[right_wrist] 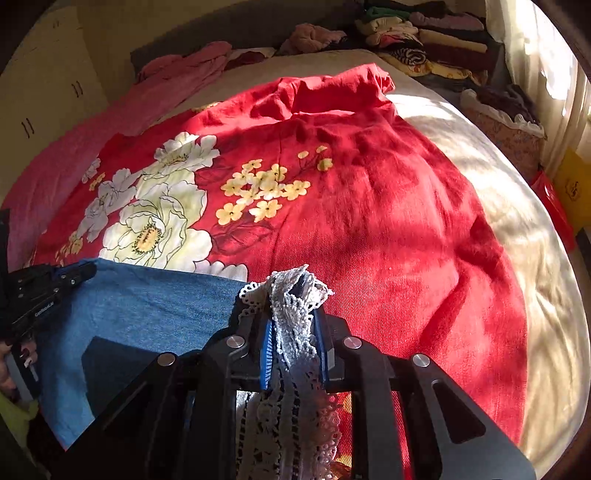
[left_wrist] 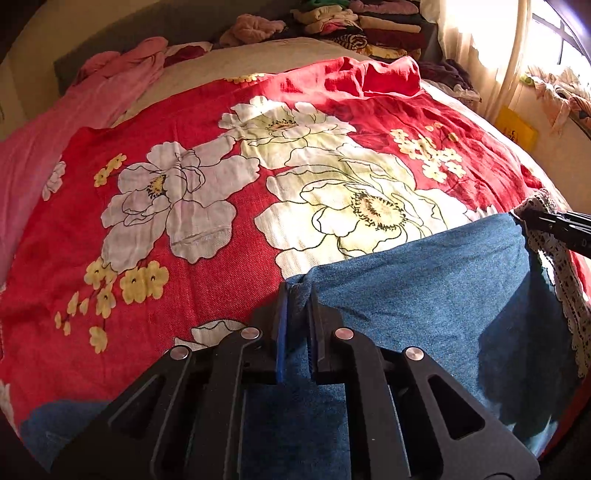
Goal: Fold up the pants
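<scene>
Blue denim pants (left_wrist: 424,295) with white lace trim (left_wrist: 565,280) hang stretched between my two grippers over the near edge of the bed. My left gripper (left_wrist: 297,291) is shut on the left corner of the denim. My right gripper (right_wrist: 295,291) is shut on the lace-trimmed corner (right_wrist: 291,332). In the left wrist view the right gripper (left_wrist: 532,218) shows at the far right edge. In the right wrist view the left gripper (right_wrist: 74,277) shows at the left, with the denim (right_wrist: 155,314) spanning between them.
A red floral bedspread (left_wrist: 221,166) covers the bed. A pink cloth (left_wrist: 74,122) lies at the left. Stacks of folded clothes (left_wrist: 369,26) sit at the head. A curtained window (left_wrist: 517,44) and a fabric basket (right_wrist: 506,125) stand at the right.
</scene>
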Motion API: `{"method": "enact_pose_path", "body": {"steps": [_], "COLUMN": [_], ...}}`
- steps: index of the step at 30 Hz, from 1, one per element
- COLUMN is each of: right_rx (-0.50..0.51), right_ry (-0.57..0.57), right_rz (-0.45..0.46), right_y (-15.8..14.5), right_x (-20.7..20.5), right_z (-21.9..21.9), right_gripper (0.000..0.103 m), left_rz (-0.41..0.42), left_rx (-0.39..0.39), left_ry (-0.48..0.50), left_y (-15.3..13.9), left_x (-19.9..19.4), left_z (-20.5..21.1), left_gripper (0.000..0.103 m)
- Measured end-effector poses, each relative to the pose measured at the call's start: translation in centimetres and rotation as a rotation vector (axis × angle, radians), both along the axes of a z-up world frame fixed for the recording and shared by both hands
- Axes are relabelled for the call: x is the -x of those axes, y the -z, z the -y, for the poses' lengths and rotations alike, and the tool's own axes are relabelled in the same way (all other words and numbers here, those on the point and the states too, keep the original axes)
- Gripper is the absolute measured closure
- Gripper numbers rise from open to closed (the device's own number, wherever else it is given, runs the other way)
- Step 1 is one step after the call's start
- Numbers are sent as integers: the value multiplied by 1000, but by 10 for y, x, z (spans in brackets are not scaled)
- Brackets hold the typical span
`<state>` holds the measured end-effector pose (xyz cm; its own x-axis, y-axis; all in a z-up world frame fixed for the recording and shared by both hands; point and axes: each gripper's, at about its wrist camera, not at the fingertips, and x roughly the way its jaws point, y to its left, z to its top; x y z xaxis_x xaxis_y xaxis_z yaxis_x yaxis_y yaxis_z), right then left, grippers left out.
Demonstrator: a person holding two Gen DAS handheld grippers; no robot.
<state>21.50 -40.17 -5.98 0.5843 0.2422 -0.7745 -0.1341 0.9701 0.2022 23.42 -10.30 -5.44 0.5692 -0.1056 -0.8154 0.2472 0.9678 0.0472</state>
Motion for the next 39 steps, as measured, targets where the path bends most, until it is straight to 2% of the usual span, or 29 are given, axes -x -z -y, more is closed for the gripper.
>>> {"method": "enact_pose_path", "body": {"steps": [5,9,11,14,19,24,32,36,39], "right_rx": [37,38,-13,-55,-95,-113,-131,-136,-134], "right_ry": [41,89,114,150,167,153,134,123,113], "right_rz": [15,64,87,117,138,135,113,107,103], "right_y": [-1,-15,-22,-32,-40,-40,-38,-39,-39], "right_x": [2,14,24,44,82,118,154,164,170], "right_z": [0,6,14,23,28,26,24,24,23], "right_gripper": [73,50,44,34,33,33,33,33,33], "left_rz": [4,5,7,7,13,25,45,58,52], "left_rx": [-14,-18,-17,2,27,64,101,112,123], "left_ry": [-4,-7,-13,-28,-33,-29,-29,-32,-41], "left_y": [1,0,-3,-7,-14,-24,-42,-50,-50], "left_x": [-1,1,3,6,21,39,71,88,100], "left_z": [-1,-3,-5,-11,-13,-15,-20,-26,-34], "left_gripper": [93,91,86,73,54,43,33,24,23]}}
